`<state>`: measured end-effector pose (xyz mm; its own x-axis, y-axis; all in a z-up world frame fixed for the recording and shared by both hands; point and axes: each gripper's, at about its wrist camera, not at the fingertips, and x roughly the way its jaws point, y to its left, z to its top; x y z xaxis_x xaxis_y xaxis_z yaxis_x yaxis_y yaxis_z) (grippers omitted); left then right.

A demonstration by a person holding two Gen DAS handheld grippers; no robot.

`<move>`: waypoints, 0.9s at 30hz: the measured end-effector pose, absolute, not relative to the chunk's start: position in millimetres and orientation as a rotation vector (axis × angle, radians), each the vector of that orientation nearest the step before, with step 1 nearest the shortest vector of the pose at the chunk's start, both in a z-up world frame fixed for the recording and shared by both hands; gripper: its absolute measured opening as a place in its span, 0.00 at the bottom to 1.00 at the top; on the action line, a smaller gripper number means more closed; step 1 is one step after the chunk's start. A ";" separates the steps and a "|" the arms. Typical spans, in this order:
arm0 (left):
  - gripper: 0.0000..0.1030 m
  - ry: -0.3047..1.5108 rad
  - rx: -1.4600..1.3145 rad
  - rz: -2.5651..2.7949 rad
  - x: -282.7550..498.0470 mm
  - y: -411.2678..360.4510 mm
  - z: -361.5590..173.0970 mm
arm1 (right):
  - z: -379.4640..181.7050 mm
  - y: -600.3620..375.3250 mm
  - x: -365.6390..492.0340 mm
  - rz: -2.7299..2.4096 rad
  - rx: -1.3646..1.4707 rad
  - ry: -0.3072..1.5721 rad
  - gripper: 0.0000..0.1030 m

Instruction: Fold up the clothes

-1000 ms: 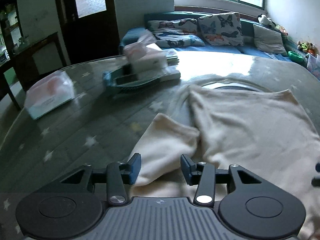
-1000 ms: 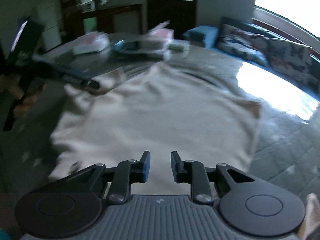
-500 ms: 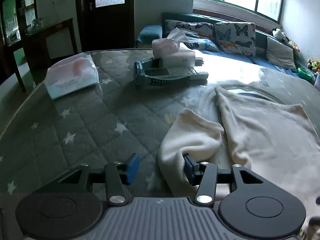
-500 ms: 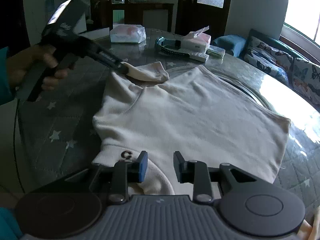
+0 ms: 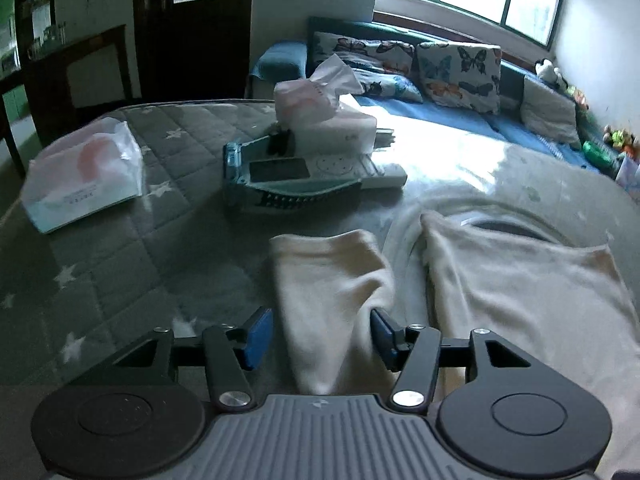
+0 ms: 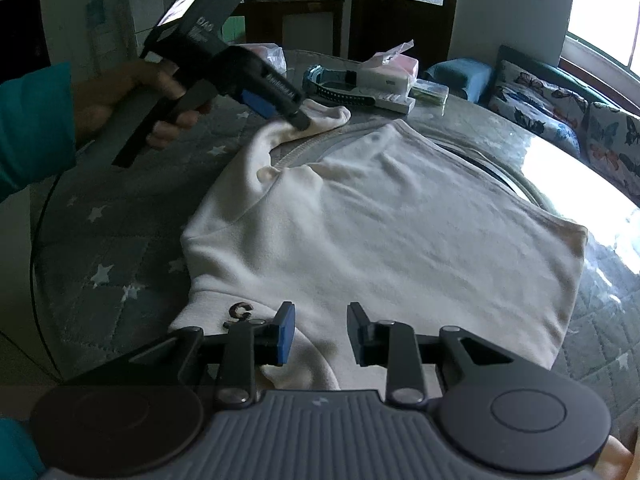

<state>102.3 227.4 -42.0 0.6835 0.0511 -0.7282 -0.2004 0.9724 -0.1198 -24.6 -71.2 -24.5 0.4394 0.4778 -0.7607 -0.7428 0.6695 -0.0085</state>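
Note:
A cream sweatshirt [image 6: 392, 224] lies flat on a grey star-quilted table [image 6: 104, 216]. Its sleeve [image 5: 332, 280] stretches out to the far left. My left gripper [image 5: 320, 336] is open, its jaws either side of the sleeve near the cuff; it also shows in the right wrist view [image 6: 280, 108], touching the sleeve. My right gripper [image 6: 320, 332] is open and empty, low over the sweatshirt's near edge beside a small dark "G" mark [image 6: 240, 312].
Two tissue packs [image 5: 80, 172] [image 5: 324, 112], a teal tray with remotes [image 5: 296, 184] and small boxes sit at the table's far side. A sofa with butterfly cushions [image 5: 456, 68] stands behind. The person's hand and teal cuff [image 6: 36, 120] hold the left gripper.
The left gripper has swung so the sleeve now lies between its open jaws, and the sleeve looks drawn out straighter. The right gripper's jaws have opened wider over the sweatshirt's near edge.

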 end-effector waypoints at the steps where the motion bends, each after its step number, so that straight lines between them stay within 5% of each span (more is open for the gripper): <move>1: 0.56 0.795 -0.210 0.143 103.6 229.6 -41.3 | -24.5 -71.6 -24.0 0.780 -0.366 0.810 0.27; 8: 0.52 0.772 -0.232 0.227 114.3 242.9 -46.2 | -25.1 -71.5 -16.9 0.779 -0.353 0.814 0.27; 13: 0.27 0.770 -0.164 0.239 117.5 238.5 -51.8 | -25.1 -70.1 -15.3 0.782 -0.356 0.815 0.27; 15: 0.07 0.765 -0.138 0.235 115.9 236.3 -52.0 | -24.3 -68.6 -14.9 0.781 -0.357 0.813 0.27; 27: 0.02 0.719 -0.101 0.481 61.5 269.2 -38.4 | -14.0 -40.1 -26.2 0.830 -0.401 0.744 0.27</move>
<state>61.5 269.2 -38.4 0.6487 0.3882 -0.6546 -0.4566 0.8866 0.0733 -26.2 -40.1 -14.0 0.4484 0.5163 -0.7296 -0.7814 0.6228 -0.0395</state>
